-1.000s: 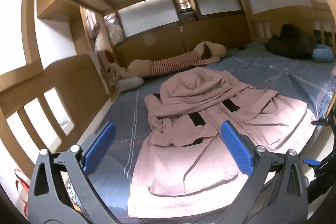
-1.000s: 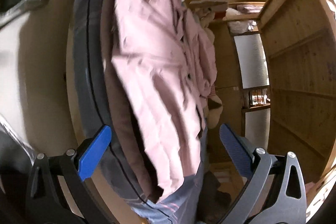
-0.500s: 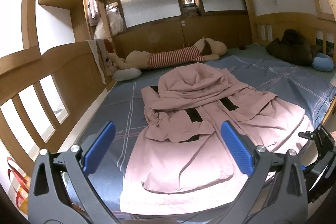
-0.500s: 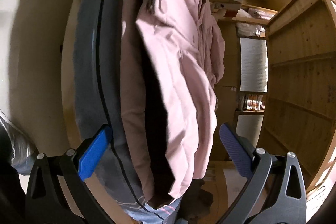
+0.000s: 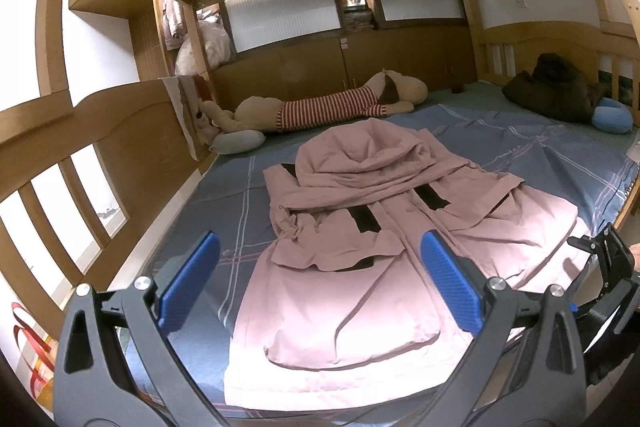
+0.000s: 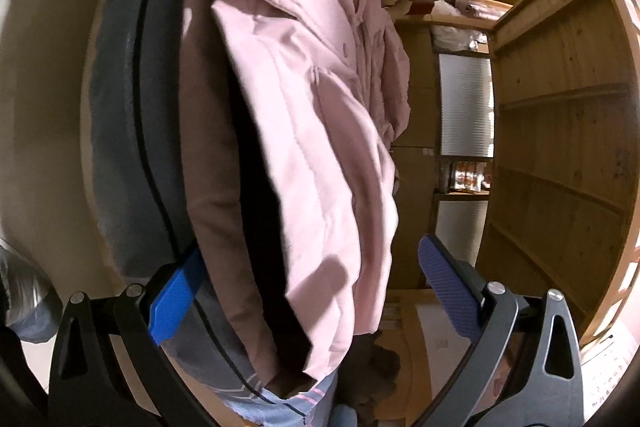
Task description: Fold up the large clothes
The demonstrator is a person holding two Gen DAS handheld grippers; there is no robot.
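A large pink hooded coat point(image 5: 360, 239) lies spread front-up on the blue bed sheet point(image 5: 532, 155), hood toward the far wall, hem near the front edge. My left gripper point(image 5: 320, 283) is open and empty, held above the hem. My right gripper point(image 6: 308, 279) is open, turned on its side at the bed's right edge, with the coat's side edge point(image 6: 320, 131) lying between its blue fingers point(image 6: 172, 295); no pad is pressed on it. The right gripper also shows in the left wrist view point(image 5: 608, 267) at the bed's right edge.
A long striped plush dog point(image 5: 320, 107) lies along the far wall. A dark bundle point(image 5: 556, 95) and a blue cushion point(image 5: 612, 115) sit at the back right. Wooden bed rails point(image 5: 80, 163) stand on the left. The mattress side point(image 6: 128, 107) fills the right wrist view.
The left gripper has risen and steadied, looking flatter over the coat. The right gripper has moved closer to the bed edge, so the coat's side now lies between its fingers.
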